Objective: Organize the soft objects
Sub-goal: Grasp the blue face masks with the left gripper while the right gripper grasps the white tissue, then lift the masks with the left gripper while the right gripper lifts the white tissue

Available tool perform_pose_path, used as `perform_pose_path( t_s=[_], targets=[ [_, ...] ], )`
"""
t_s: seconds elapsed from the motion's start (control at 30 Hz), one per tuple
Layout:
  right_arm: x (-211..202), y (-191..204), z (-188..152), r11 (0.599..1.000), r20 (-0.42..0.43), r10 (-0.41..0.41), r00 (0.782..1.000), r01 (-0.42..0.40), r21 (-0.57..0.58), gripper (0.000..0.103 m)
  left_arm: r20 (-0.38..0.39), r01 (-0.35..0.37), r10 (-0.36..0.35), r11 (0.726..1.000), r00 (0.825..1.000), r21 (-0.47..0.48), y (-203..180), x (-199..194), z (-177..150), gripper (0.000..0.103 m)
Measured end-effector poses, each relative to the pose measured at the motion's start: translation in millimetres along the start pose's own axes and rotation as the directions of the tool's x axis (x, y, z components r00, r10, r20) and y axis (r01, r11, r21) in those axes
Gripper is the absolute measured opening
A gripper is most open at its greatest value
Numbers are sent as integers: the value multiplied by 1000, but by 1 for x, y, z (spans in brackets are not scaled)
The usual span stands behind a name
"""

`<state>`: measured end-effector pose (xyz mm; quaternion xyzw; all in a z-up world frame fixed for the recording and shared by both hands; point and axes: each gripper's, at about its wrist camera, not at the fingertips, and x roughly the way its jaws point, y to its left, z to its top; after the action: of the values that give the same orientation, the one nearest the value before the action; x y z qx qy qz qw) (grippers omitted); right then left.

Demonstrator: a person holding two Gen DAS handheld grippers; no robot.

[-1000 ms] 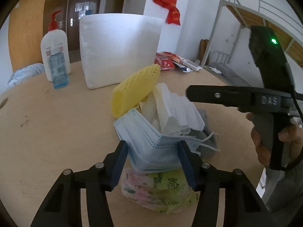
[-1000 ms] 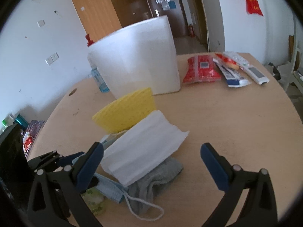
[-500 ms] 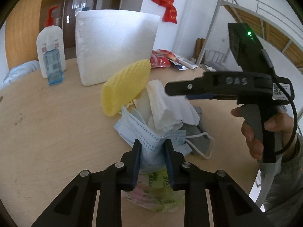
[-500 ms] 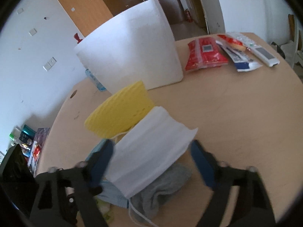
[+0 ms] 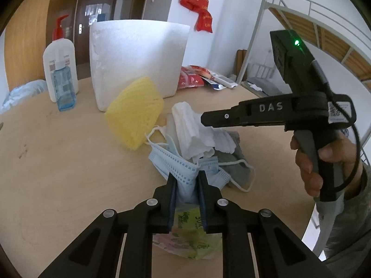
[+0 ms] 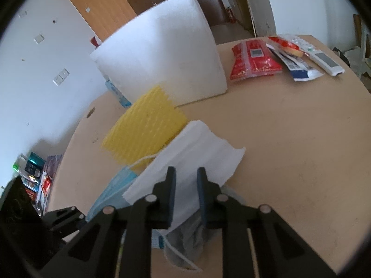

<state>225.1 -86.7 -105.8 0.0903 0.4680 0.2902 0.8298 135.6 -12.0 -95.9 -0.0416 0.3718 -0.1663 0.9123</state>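
Both grippers had closed, left gripper (image 5: 186,180) pinching the blue mask (image 5: 176,162), right gripper (image 6: 185,180) the white mask (image 6: 197,153); next I'd separate them.

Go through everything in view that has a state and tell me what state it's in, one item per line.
Left gripper: shut on the blue mask.
Right gripper: shut on the white mask.
Sponge: tilted, leaning on the pile.
Foam box: upright.
Pump bottle: upright, cap on.
Grey sock: crumpled under the masks.
Tissue pack: lying flat.
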Motion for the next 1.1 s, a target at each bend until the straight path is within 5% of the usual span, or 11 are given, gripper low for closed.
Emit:
perform_pose_path(
  t_s=[0.07, 0.13, 0.2, 0.77, 1.1],
  targets=[
    [-3, 4, 3, 1000, 13, 7, 1000, -7, 7, 22, 7, -5, 5, 1000, 1000, 0, 0, -1, -1, 18],
    [-2, 11, 7, 1000, 10, -10, 1000, 10, -8, 36, 7, -6, 6, 1000, 1000, 2, -1, -3, -2, 16],
    [4, 19, 9, 999, 5, -41, 999, 41, -27, 61, 14, -12, 12, 1000, 1000, 5, -3, -6, -3, 16],
    [45, 34, 7, 961, -49, -244, 969, 235, -146, 62, 94, -65, 62, 997, 994, 30, 10, -50, -15, 14],
    [37, 36, 0, 965, -21, -232, 972, 228, -133, 8, 130, -86, 85, 996, 988, 2, 19, -66, -17, 14]
  ],
)
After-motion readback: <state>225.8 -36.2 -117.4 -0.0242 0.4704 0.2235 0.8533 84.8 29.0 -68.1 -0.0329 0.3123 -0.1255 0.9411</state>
